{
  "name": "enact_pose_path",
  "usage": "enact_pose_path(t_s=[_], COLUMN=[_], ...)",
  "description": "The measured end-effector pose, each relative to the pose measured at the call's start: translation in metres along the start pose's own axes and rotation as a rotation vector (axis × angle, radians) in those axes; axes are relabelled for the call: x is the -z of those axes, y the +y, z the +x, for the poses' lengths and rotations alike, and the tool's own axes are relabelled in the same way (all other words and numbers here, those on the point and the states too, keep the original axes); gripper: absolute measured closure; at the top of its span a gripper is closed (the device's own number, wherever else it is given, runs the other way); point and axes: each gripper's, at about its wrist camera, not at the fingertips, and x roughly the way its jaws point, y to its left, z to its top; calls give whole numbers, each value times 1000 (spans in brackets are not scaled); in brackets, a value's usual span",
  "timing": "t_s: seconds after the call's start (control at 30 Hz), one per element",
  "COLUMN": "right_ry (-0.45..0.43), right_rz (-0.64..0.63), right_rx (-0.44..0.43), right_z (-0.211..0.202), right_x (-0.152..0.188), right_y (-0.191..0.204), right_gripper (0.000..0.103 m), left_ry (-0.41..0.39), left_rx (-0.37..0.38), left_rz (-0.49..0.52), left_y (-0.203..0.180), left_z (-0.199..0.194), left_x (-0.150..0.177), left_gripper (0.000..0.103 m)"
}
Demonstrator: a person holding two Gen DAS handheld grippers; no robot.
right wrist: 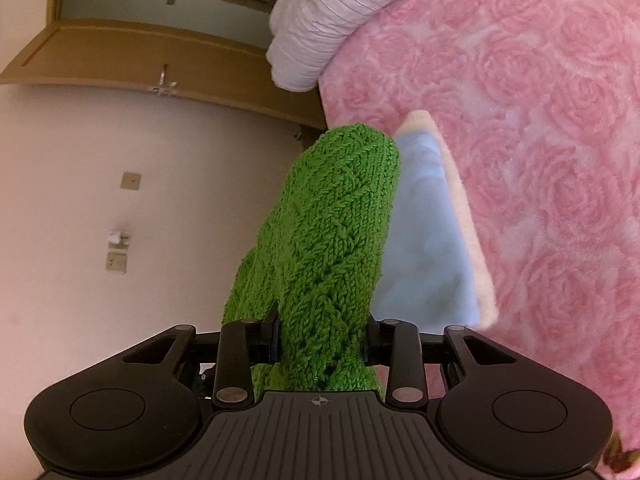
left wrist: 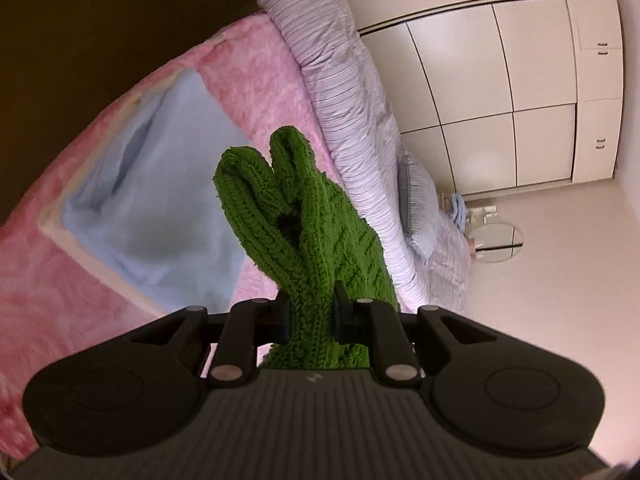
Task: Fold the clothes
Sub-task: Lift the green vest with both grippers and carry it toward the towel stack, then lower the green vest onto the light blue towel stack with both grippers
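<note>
The left tongs (left wrist: 311, 314) are pinching a bunched fold of a green cable-knit woollen garment (left wrist: 304, 216), and the right tongs (right wrist: 321, 338) are clamped on another thick roll of the same knit (right wrist: 328, 240). The garment hangs lifted between them, above a pink rose-textured plush bed cover (right wrist: 540, 160), near a folded pale blue cloth (left wrist: 160, 200) lying on it. The knit looks soft, thick and stretchy, fairly light, likely to sag and bunch; holding it at edges or corners should serve better than mid-fabric wads. Its full shape, whether sweater or scarf, cannot be made out, as most of it drops out of sight below the tongs. A striped lilac rolled duvet (left wrist: 344, 92) lies at the bed's far side.
</note>
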Motion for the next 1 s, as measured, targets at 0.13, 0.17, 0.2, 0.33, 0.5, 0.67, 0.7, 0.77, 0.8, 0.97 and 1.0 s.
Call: enact_pose_path(t_s=[0.13,0.17,0.2,0.33,0.5,0.67,0.7,0.77,0.8,0.97,1.0], right_ry=[-15,-18,-22,-39,-66,-77,-76,-66,-55,-62,-66], right_rz=[-11,-17,-24,-26,-25,-33,-40,-40,-27,42,37], right_rx=[-3,-8,-13,-8,7,12,12,24,40,160,174], right_z=[32,41,50,79,104,121,125,135,142,161,159], right_x=[-12,-17,-21,-37,-50,-65,-67,-70,-71,-63,-62], right_y=[-1,-3,-5,-14,-28,-40,-43,-51,-57,-70,-66], right_gripper=[69,69,69,69,69,69,69,67,66,50,49], left_ry=[-12,-15,-16,-16,12,9,8,6,13,31,29], left_rx=[1,0,-1,-4,-13,1,-6,-24,-49,-122,-128], left_rz=[46,54,63,95,108,112,120,138,144,139,138], left_y=[12,15,18,30,44,57,62,71,77,95,94], left_z=[11,14,19,40,66,81,84,90,94,100,99], left_x=[-34,-42,-49,-79,-101,-112,-113,-114,-115,-117,-117], left_gripper=[89,89,89,89,89,89,89,88,88,85,85])
